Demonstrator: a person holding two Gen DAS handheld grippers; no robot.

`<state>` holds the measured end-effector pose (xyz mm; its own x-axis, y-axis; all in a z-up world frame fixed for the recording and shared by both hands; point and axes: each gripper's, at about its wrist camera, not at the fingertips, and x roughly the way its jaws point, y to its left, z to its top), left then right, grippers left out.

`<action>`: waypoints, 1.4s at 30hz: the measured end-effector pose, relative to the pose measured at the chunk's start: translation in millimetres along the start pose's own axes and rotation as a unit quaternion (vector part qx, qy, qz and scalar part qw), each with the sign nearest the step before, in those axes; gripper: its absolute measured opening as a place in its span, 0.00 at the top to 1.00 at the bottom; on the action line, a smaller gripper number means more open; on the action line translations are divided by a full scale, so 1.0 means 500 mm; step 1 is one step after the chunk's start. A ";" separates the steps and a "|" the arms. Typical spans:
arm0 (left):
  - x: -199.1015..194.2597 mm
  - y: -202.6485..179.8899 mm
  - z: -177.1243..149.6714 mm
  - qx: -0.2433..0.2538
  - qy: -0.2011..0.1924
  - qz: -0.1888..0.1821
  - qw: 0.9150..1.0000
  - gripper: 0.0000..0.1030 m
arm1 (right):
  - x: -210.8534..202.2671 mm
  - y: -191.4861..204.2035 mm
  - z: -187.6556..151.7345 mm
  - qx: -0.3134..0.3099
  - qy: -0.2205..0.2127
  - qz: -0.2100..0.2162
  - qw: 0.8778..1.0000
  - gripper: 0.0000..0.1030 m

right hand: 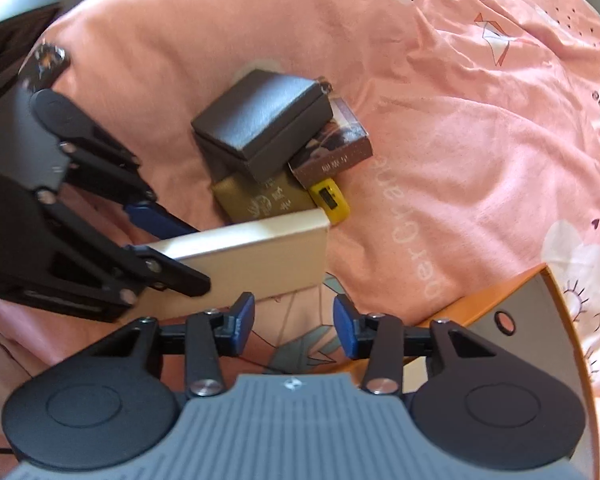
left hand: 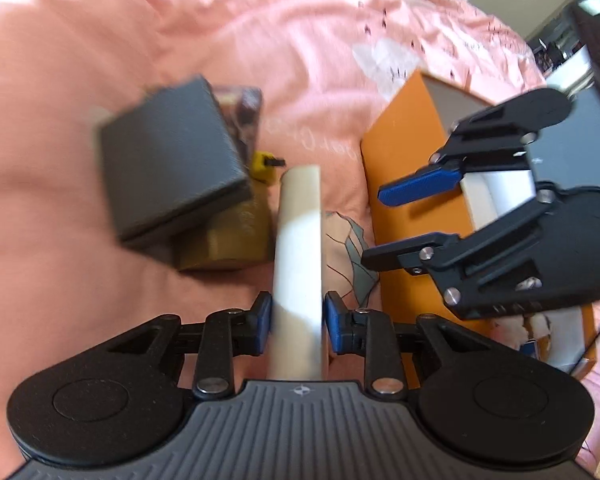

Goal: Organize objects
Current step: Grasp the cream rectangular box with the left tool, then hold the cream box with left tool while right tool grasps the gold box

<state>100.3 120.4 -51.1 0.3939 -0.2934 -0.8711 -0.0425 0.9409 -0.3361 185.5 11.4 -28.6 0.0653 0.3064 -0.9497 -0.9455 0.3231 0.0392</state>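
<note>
Left gripper (left hand: 298,322) pinching flat cream rectangular box (left hand: 300,256), I have it held clear of pink printed bedsheet (left hand: 180,32). Right gripper (right hand: 294,326) spread, nothing between pads, hanging over orange open-top cardboard box (left hand: 404,152). Beyond: dark grey square box (right hand: 260,120) stacked on gold packet (right hand: 260,200), brown carton (right hand: 340,152), small yellow device (right hand: 330,200).
</note>
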 end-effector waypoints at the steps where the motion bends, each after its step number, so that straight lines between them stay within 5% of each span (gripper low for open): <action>1: -0.024 0.003 -0.005 -0.003 -0.011 0.001 1.000 0.69 | -0.002 0.000 0.003 0.010 -0.002 0.008 1.000 0.56; 5: -0.084 -0.015 0.017 0.008 -0.045 0.027 0.999 0.69 | 0.006 0.006 0.022 0.045 -0.016 0.044 0.998 0.55; 11: -0.132 -0.012 0.021 0.067 -0.048 0.070 0.994 0.69 | 0.034 -0.005 0.045 0.132 -0.023 0.063 0.989 0.54; 17: -0.157 -0.026 0.006 0.124 -0.043 0.092 0.987 0.69 | 0.038 -0.039 0.031 0.264 -0.048 0.088 0.959 0.55; 23: -0.118 -0.018 0.025 0.134 -0.011 0.081 0.988 0.69 | 0.061 -0.013 0.036 0.261 -0.046 0.102 0.959 0.74; 28: -0.097 -0.013 0.051 0.135 0.022 0.079 0.987 0.53 | 0.076 -0.012 0.052 0.249 -0.057 0.117 0.960 0.75; 30: -0.087 -0.019 0.064 0.148 0.022 0.100 0.984 0.52 | 0.075 -0.011 0.065 0.247 -0.065 0.131 0.958 0.73; 33: -0.067 -0.029 0.082 0.167 0.030 0.114 0.979 0.52 | 0.081 -0.003 0.086 0.239 -0.057 0.096 0.964 0.73; 34: -0.057 -0.029 0.085 0.173 0.034 0.118 0.977 0.60 | 0.083 -0.003 0.088 0.239 -0.056 0.090 0.965 0.73; 39: -0.048 -0.008 0.095 0.161 0.037 0.123 0.978 0.67 | 0.083 -0.026 0.073 0.290 -0.057 0.087 0.951 0.42; 42: -0.051 0.000 0.100 0.154 0.045 0.117 0.980 0.67 | 0.095 -0.045 0.067 0.331 -0.044 0.066 0.940 0.40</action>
<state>136.4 136.3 -10.9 0.3234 -0.0648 -0.9440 0.1629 0.9866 -0.0119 220.4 48.9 -64.1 0.0142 0.4460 -0.8949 -0.5432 0.7549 0.3676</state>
